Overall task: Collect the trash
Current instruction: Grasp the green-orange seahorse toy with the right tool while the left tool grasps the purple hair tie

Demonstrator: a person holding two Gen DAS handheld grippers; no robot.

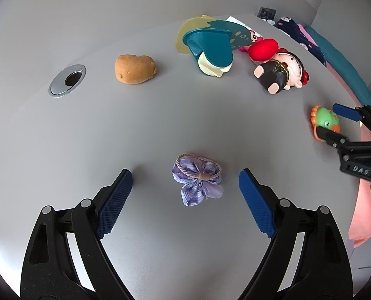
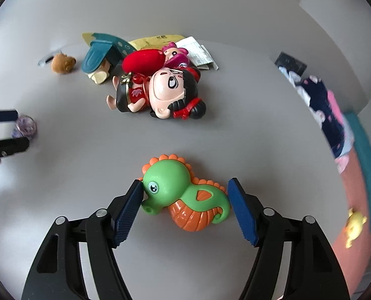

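My left gripper point(image 1: 185, 182) is open, its blue pads on either side of a purple fabric flower hair tie point(image 1: 198, 178) that lies on the grey table point(image 1: 110, 130). My right gripper point(image 2: 184, 192) is open around a green and orange seahorse toy point(image 2: 185, 192); the left pad touches its head and the right pad sits at its tail. The right gripper also shows in the left wrist view point(image 1: 335, 122) with the seahorse point(image 1: 324, 120). The left gripper shows at the left edge of the right wrist view point(image 2: 8, 130) with the hair tie point(image 2: 25, 126).
At the back of the table lie a brown plush point(image 1: 134, 69), a teal plush point(image 1: 210, 47), a red plush point(image 1: 264, 48), a black-haired doll point(image 1: 281, 73), a pink figure point(image 2: 174, 55) and papers point(image 2: 198, 52). A metal cable grommet point(image 1: 67, 80) sits at the left. Fabrics point(image 2: 335, 115) hang off the right edge.
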